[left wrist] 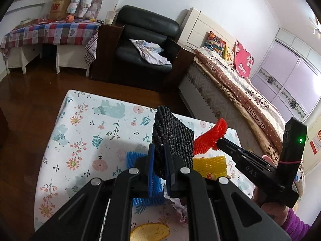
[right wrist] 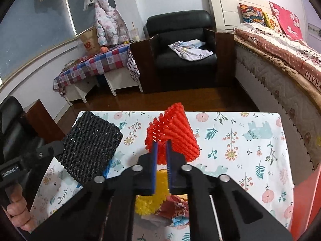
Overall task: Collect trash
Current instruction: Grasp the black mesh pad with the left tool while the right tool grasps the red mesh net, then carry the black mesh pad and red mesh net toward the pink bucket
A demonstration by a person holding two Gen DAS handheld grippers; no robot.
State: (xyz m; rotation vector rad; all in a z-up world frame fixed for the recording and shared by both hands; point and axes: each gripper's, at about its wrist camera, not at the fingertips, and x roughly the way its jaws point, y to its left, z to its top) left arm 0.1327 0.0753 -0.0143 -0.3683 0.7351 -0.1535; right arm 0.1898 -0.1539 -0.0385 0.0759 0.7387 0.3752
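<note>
Left gripper point(left wrist: 159, 156): jaws clamped on black foam net point(left wrist: 172, 134), raised above table point(left wrist: 84, 124). Right gripper point(right wrist: 162, 150): jaws pinching red foam net point(right wrist: 174, 128), also above the table.

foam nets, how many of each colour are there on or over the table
black foam net, held in the left gripper: 1
red foam net, held in the right gripper: 1
blue foam net, on the table: 1
yellow foam net, on the table: 1
total: 4
</note>
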